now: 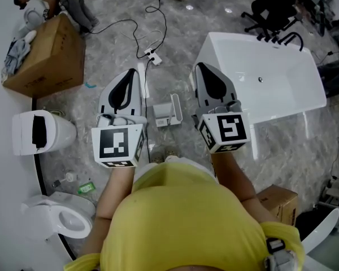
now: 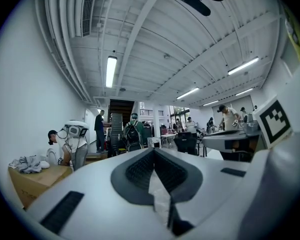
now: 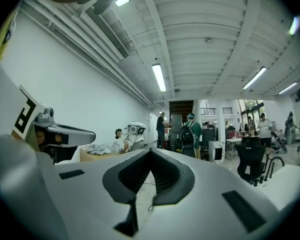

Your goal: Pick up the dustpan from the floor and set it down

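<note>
Resting on the grey marbled floor (image 1: 113,44), the dustpan (image 1: 168,115) sits untouched in the gap between the two grippers, at about 12 o'clock from the person's yellow shirt (image 1: 181,219). The left gripper (image 1: 132,74) is held level above the floor, its fingers (image 2: 138,171) pressed together at the tips with nothing between them. The right gripper (image 1: 200,66) is level too, its fingers (image 3: 166,176) likewise closed tip to tip and empty. A white bathtub (image 1: 282,95) lies at 2 o'clock from the dustpan, a cardboard box (image 1: 48,58) at 10 o'clock, and a power strip (image 1: 152,55) with its cable at 12 o'clock.
</note>
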### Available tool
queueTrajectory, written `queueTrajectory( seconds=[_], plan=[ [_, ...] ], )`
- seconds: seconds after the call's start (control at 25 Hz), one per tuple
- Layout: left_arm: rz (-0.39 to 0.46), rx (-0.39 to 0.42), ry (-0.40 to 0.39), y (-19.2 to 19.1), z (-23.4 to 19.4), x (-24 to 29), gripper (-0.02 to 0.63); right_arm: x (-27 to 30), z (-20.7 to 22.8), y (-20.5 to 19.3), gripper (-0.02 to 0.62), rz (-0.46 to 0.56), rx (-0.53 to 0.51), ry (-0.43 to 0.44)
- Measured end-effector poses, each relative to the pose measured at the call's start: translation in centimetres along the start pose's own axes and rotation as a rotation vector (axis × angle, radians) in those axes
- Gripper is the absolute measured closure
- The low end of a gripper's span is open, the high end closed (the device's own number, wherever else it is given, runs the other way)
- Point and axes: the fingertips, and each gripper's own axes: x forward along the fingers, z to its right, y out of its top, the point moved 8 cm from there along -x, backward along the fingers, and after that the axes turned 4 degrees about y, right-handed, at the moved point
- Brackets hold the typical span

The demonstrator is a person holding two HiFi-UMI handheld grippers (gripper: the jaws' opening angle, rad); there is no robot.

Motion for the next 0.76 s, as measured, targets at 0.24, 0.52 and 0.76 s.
queueTrajectory(
  seconds=[0.24,0.52,0.76],
  plan=[
    [0.003,0.0,-0.007,0.4,0.8,-0.3,0.603,-0.7,0.3,0.0,0.586,-0.011,0.016,-0.003],
    [0.002,-0.001,0.003,0.1,2.4,-0.7,0.603,-1.8,1.3,-0.6,0.586,-0.011,0.021,0.012],
    [0.005,0.0,0.014,-0.7,3.5,-1.0,0.603,-2.5,2.0,-1.6,0.586,-0.012,0.021,0.027]
  ],
)
